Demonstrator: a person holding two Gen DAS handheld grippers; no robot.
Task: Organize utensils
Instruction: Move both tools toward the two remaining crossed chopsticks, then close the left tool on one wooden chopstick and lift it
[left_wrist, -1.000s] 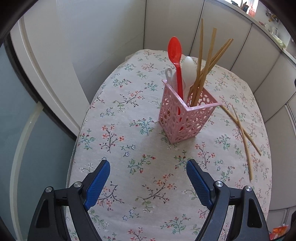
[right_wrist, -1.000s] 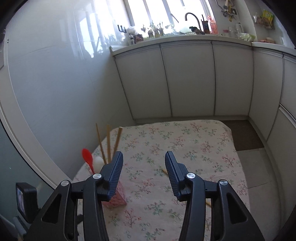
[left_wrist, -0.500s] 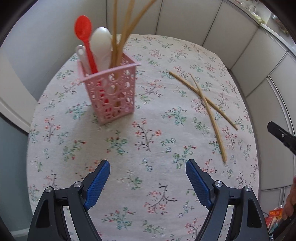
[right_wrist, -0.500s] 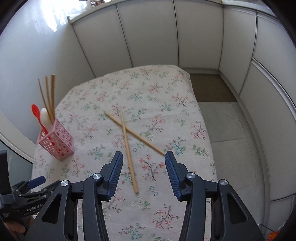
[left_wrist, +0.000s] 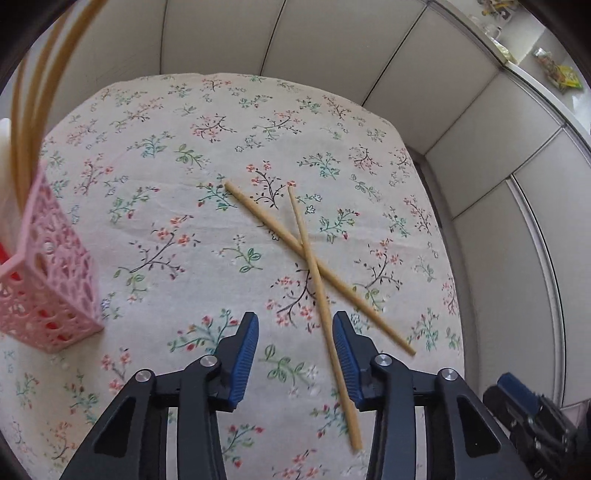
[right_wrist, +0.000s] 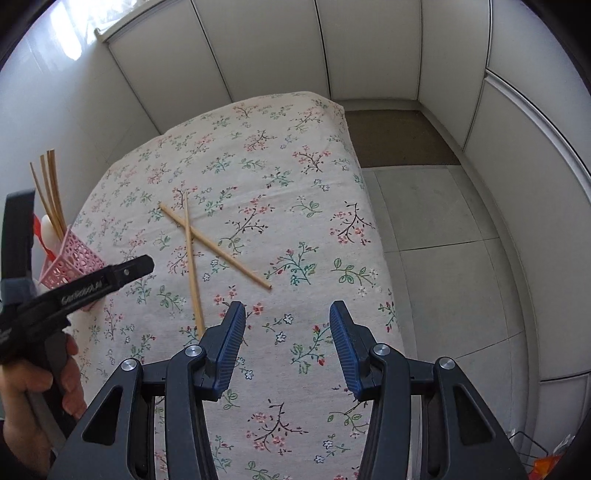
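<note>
Left wrist view is showing the left gripper (left_wrist: 295, 334) closing over two crossed chopsticks (left_wrist: 314, 267) on the floral tablecloth (left_wrist: 221, 129), one stick lying between its still-parted pads, ungripped. Only the right wrist view is showing the hand (right_wrist: 33, 402) and the pink basket (right_wrist: 72, 260) whole. The right gripper (right_wrist: 286, 328) is hanging half-spread, empty.

White cabinet panels (right_wrist: 280, 51) surround grey floor tiles (right_wrist: 443, 221).
</note>
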